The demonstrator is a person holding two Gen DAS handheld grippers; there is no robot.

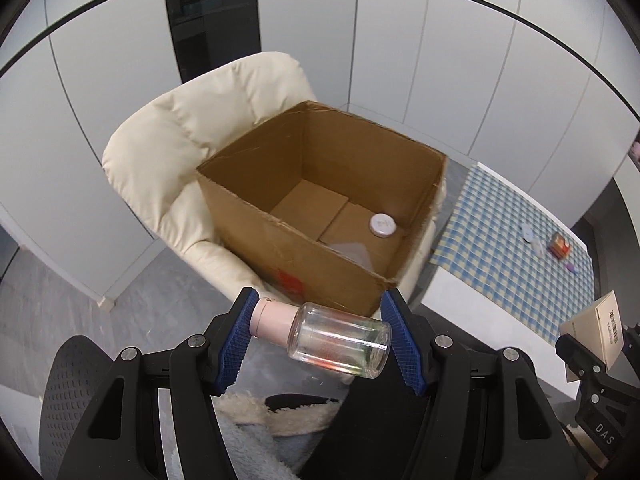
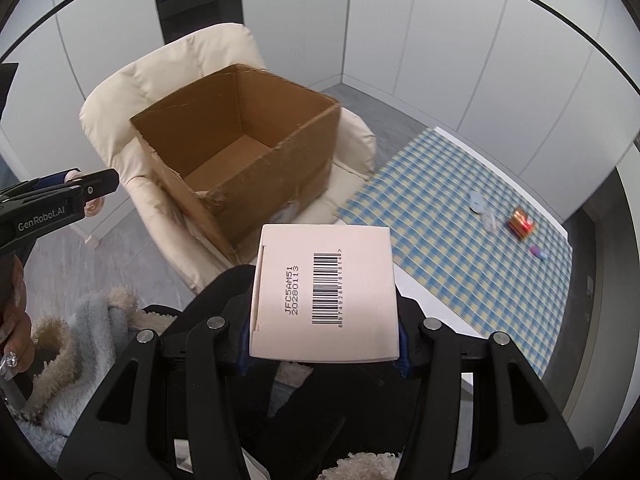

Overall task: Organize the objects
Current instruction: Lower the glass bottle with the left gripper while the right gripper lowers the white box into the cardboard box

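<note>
Left wrist view: I'm gripping a clear bottle end to end in the left gripper, pink cap on one pad, base on the other. It's hanging short of the cardboard box on the cream chair; a small jar is lying inside. The right gripper is clamping a white carton, also short of the box. I judge we're mid-carry; next I'm needing both over the opening before letting go.

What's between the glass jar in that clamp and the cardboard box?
Nothing solid: in the left wrist view the jar hangs just short of the box, with only floor and the chair's edge below the gap.
</note>
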